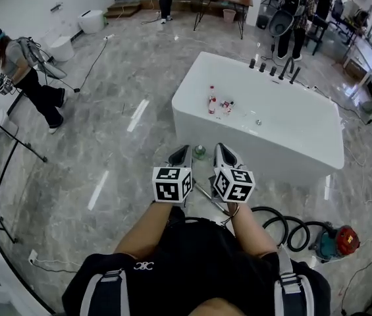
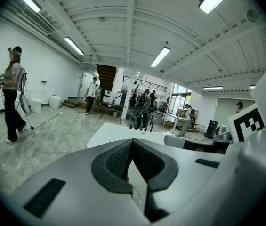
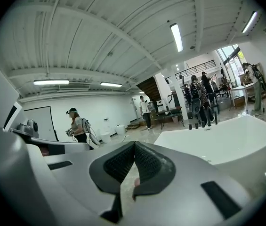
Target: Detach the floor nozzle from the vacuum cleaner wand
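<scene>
Step in hand, as judged: the approach, nothing gripped yet. Two grippers, left gripper (image 1: 180,155) and right gripper (image 1: 224,154), are side by side, each with fingers pressed together on nothing. One vacuum cleaner wand (image 1: 207,195) lies on the floor just below and between them, near one black hose (image 1: 284,224) and one canister (image 1: 334,242); the floor nozzle cannot be made out. The next move calls for opening both, one to brace the wand and one to pull the nozzle; also present are one white bathtub (image 1: 304,143) and apparently three small bottles (image 1: 212,101).

I get only a short stretch of the wand (image 1: 207,196) between left gripper (image 1: 184,150) and right gripper (image 1: 220,149), its ends hidden under their marker cubes, the hose (image 1: 286,228) slips behind the person's right arm (image 1: 251,232), and the bottles (image 1: 212,101) on the white tub (image 1: 291,137) are too small to identify.
</scene>
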Motion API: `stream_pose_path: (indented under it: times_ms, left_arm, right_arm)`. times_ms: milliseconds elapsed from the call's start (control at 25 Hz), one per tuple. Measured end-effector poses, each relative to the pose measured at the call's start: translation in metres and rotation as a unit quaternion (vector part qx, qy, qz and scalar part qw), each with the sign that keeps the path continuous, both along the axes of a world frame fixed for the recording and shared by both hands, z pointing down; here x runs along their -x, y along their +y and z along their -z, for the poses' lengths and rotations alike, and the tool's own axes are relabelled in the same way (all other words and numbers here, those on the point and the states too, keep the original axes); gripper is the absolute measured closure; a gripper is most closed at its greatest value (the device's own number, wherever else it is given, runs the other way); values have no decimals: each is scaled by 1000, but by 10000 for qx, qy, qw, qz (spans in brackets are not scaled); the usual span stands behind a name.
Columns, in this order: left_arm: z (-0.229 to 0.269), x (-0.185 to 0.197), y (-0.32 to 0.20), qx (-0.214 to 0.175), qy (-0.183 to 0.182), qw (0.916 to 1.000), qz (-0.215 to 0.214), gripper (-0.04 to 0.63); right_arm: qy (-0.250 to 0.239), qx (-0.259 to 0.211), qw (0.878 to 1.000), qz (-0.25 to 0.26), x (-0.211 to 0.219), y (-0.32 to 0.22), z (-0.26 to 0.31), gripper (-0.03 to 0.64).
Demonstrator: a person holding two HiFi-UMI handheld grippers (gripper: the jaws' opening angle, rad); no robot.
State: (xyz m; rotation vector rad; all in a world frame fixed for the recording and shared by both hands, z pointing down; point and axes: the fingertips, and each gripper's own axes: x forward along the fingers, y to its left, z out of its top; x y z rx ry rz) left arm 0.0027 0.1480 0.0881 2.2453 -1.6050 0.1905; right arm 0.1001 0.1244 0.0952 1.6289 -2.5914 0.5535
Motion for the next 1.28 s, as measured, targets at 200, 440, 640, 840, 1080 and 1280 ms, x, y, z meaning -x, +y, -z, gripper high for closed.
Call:
stream_pose_path:
  times_ms: [200, 440, 640, 840, 1080, 1280]
  left_arm:
    - [3, 18, -83, 12, 16, 9997, -229, 597]
    - [-9, 48, -163, 225, 124, 9985, -492, 597]
    - [-29, 68, -216, 295, -168, 9970, -692, 597]
    - [-52, 70, -261, 549, -2, 9935, -1002, 597]
    - [-106, 73, -267, 1259, 159, 9855, -1123, 597]
    - [-143, 66, -274, 1637, 107, 9802, -1106, 597]
  right_arm:
    - [31, 72, 9997, -244, 13, -76, -1, 614]
    - [425, 116, 9983, -383, 41, -147, -11, 614]
    - [746, 337, 9949, -588, 57, -188, -34, 614]
    - [1035, 501, 9897, -853, 57, -221, -53, 614]
    - [1282, 842, 9829, -1023, 46, -218, -85, 614]
    - [1170, 1174, 9813, -977, 31, -227, -118, 614]
